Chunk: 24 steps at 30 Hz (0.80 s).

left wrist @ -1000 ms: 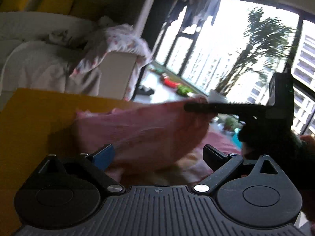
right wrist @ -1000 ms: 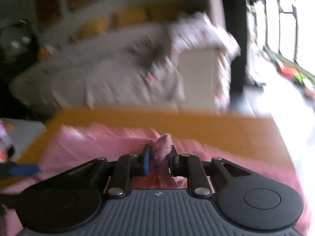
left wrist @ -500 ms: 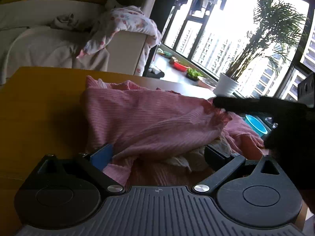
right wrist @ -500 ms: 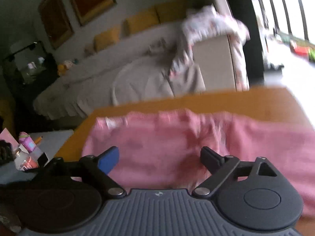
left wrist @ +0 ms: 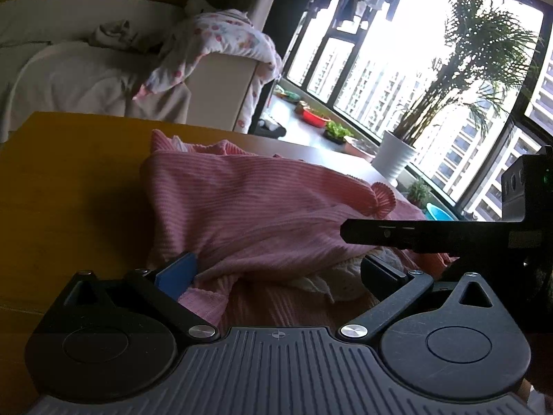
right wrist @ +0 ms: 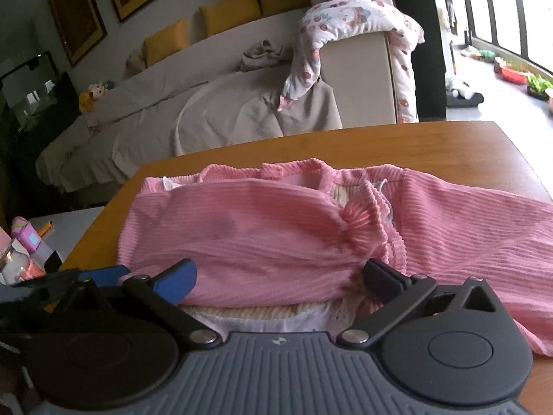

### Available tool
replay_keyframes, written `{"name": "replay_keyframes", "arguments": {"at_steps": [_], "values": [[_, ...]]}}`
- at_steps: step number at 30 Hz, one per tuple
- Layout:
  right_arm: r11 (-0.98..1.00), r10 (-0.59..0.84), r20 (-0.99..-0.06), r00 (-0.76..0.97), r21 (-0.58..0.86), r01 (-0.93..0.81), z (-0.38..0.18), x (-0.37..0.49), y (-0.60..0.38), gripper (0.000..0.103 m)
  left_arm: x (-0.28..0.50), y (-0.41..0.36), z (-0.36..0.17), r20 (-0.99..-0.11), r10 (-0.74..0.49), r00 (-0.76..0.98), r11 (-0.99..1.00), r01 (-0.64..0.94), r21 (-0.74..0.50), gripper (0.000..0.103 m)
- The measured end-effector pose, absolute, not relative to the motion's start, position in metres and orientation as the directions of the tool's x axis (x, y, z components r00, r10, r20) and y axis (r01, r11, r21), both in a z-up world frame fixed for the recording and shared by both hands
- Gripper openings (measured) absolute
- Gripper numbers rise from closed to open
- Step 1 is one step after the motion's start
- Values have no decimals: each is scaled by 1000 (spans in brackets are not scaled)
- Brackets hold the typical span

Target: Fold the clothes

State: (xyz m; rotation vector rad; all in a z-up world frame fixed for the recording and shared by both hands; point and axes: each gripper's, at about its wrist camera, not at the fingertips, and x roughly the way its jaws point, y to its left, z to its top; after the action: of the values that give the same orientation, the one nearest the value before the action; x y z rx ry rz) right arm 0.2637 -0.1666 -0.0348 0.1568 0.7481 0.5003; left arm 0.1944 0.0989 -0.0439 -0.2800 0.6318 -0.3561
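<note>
My left gripper (left wrist: 278,271) and right gripper (right wrist: 280,278) both gape, released. Pink garment (right wrist: 262,238) lies mid-frame on table (right wrist: 449,145)

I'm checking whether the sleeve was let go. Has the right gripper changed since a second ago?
Yes. The right gripper, then shut on a bunch of the pink garment, is now open, and the cloth lies flat on the wooden table.

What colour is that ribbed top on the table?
Pink garment, clearest in the right wrist view.
</note>
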Motion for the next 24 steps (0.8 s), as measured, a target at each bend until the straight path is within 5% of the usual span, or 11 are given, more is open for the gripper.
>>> {"name": "replay_keyframes", "arguments": {"at_steps": [5, 13, 24], "values": [[835, 550, -507, 664, 343, -429, -17, 261, -165, 103, 195, 99, -44, -523, -406, 749, 902, 235, -363, 103], [880, 475, -604, 640, 317, -354, -42, 276, -147, 103, 193, 102, -44, -511, -416, 752, 893, 233, -385, 103], [836, 547, -553, 629, 406, -369, -46, 277, -162, 103, 219, 103, -38, -486, -486, 726, 854, 278, -439, 103]]}}
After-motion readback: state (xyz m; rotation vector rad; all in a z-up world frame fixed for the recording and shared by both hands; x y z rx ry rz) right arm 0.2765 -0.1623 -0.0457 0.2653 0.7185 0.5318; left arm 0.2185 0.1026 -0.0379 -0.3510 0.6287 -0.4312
